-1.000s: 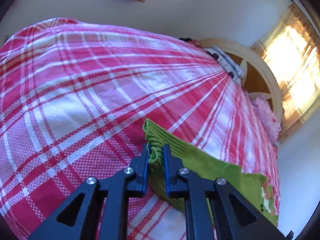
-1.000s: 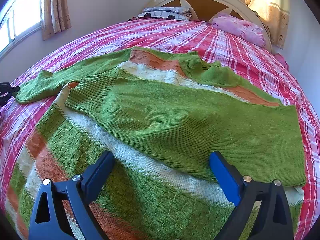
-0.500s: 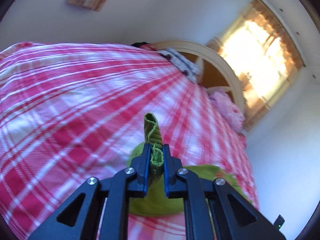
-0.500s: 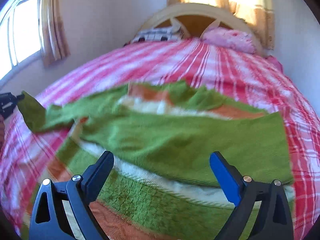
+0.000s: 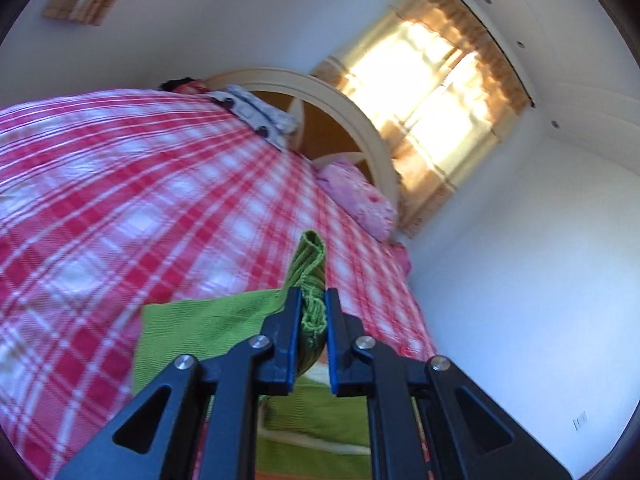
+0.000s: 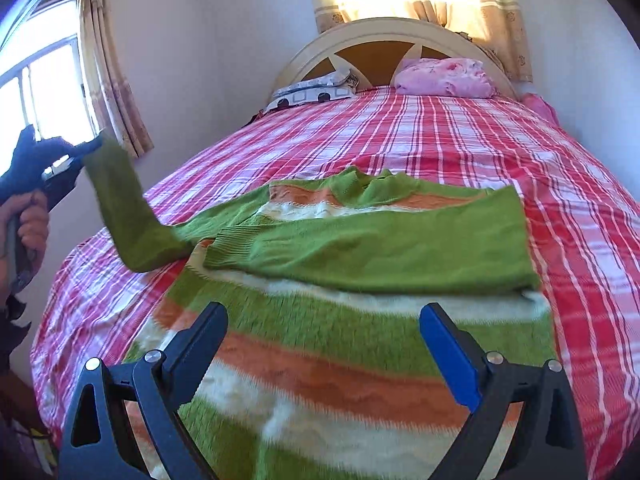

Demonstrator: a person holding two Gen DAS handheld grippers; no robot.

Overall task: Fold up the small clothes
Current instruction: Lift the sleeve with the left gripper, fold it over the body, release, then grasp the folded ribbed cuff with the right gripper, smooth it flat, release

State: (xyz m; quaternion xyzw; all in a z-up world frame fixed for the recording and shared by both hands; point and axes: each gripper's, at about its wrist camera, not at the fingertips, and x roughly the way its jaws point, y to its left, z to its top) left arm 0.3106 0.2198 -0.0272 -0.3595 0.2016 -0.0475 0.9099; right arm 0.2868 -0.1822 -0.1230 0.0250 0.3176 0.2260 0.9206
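A green, orange and white striped knit sweater (image 6: 352, 320) lies on the red plaid bed (image 6: 480, 144), its right sleeve (image 6: 392, 248) folded across the chest. My left gripper (image 5: 313, 300) is shut on the ribbed cuff of the left sleeve (image 5: 310, 258) and holds it up off the bed. From the right wrist view that gripper (image 6: 90, 150) hangs at the far left, a hand (image 6: 28, 220) gripping it, and the sleeve (image 6: 132, 216) droops from it down to the sweater. My right gripper (image 6: 322, 320) stands open above the sweater's lower body with nothing between its fingers.
At the head of the bed stand a cream arched headboard (image 6: 384, 36), a pink pillow (image 6: 444, 78) and a folded grey-white cloth (image 6: 316, 90). Curtained windows sit behind the headboard and on the left wall (image 6: 52, 88). A white wall borders the bed's right side.
My left gripper rose off the bed with the sleeve cuff in it, lifting the sleeve into the air. My right gripper drew back and up, still open, and now sees more of the room.
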